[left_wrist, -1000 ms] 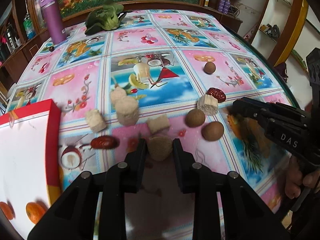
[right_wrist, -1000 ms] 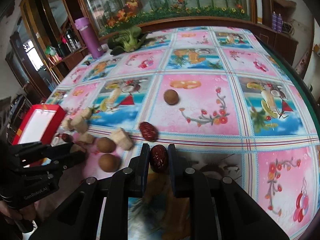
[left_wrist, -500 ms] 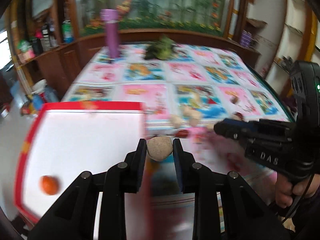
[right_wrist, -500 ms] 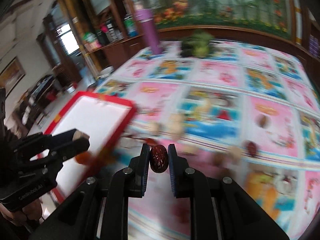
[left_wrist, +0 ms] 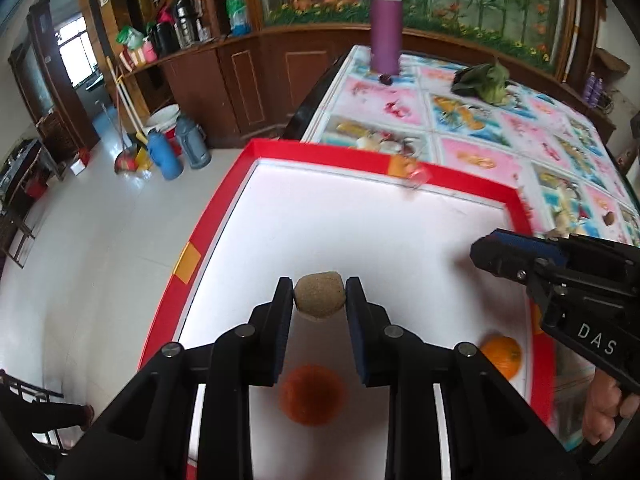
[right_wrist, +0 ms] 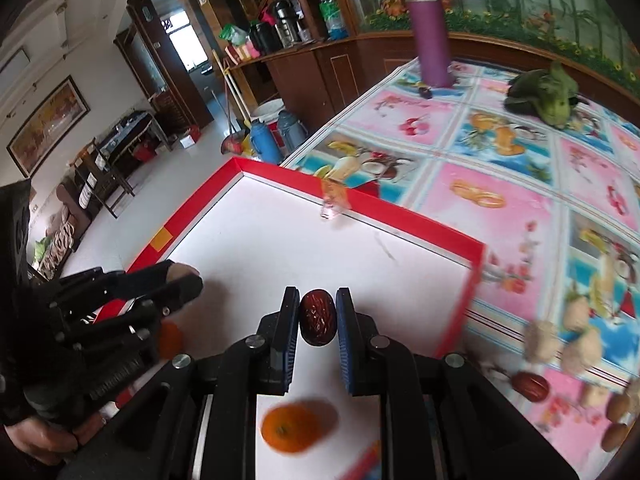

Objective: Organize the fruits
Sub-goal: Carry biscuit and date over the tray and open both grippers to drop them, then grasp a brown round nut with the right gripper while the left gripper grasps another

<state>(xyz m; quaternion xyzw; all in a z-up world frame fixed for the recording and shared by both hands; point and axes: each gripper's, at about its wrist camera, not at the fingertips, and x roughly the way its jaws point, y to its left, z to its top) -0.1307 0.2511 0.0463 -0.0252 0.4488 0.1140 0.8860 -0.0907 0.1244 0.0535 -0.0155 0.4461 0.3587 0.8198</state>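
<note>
A: Nearest first. The left tool [left_wrist: 320, 300] is clamped on a tan, rough lump [left_wrist: 320, 294], held above the white floor of the red-rimmed tray [left_wrist: 384, 162]. Exact fruit: can't tell.

B: And the right tool [right_wrist: 318, 316]?

A: Pinching a dark red date [right_wrist: 317, 317], also over the tray. Below the tools, two oranges lie in the tray: one [left_wrist: 312, 394] blurred between the left tool's fingers, another [left_wrist: 501, 356] near the right rim, partly cut off by the tool's body.

B: Beyond the tray?

A: On the desk [right_wrist: 500, 168], loose pale chunks [right_wrist: 576, 340], another date [right_wrist: 531, 386] and brown round fruits [right_wrist: 618, 406] sit right of the tray, smeared by motion. Far end: a purple bottle [right_wrist: 430, 26] upright, leafy greens [right_wrist: 546, 92] beside it.
</note>
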